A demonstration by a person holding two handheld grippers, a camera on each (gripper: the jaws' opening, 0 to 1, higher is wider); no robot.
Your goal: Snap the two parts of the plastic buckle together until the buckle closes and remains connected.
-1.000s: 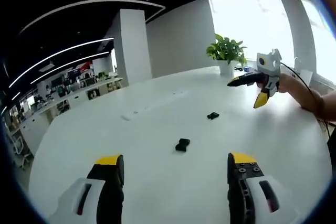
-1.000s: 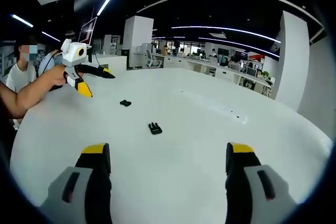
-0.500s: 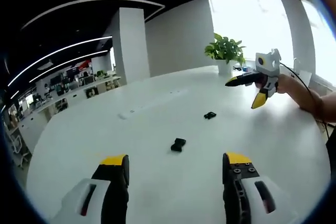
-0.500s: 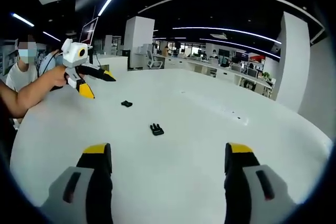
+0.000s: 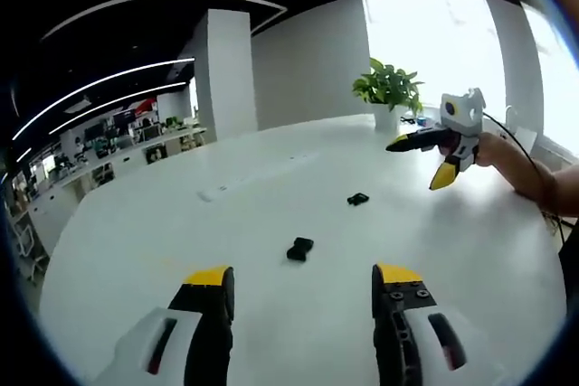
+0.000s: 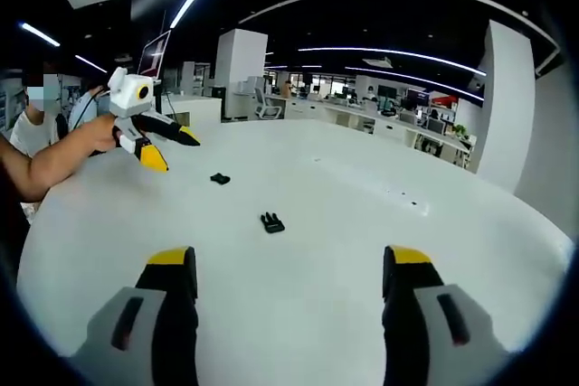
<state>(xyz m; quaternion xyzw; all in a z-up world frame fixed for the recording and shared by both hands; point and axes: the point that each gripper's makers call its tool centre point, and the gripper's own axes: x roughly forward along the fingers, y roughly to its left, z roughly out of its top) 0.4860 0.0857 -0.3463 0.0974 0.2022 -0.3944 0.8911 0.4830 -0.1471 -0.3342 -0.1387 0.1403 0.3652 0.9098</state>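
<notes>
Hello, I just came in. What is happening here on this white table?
A person holds a two-jaw claw in each hand above a white table. The job is to snap together two black buckle parts, which lie apart on the table: one part nearer the left claw, the other part farther away. The right claw is also open and holds nothing. Neither part is touched yet. A potted plant stands at the table's far edge.

Left gripper view: above worktop, faces window and plant, right claw opposite | Right gripper view: faces office interior, left claw opposite | Shared: worktop centre, both buckle parts, near neither camera.
</notes>
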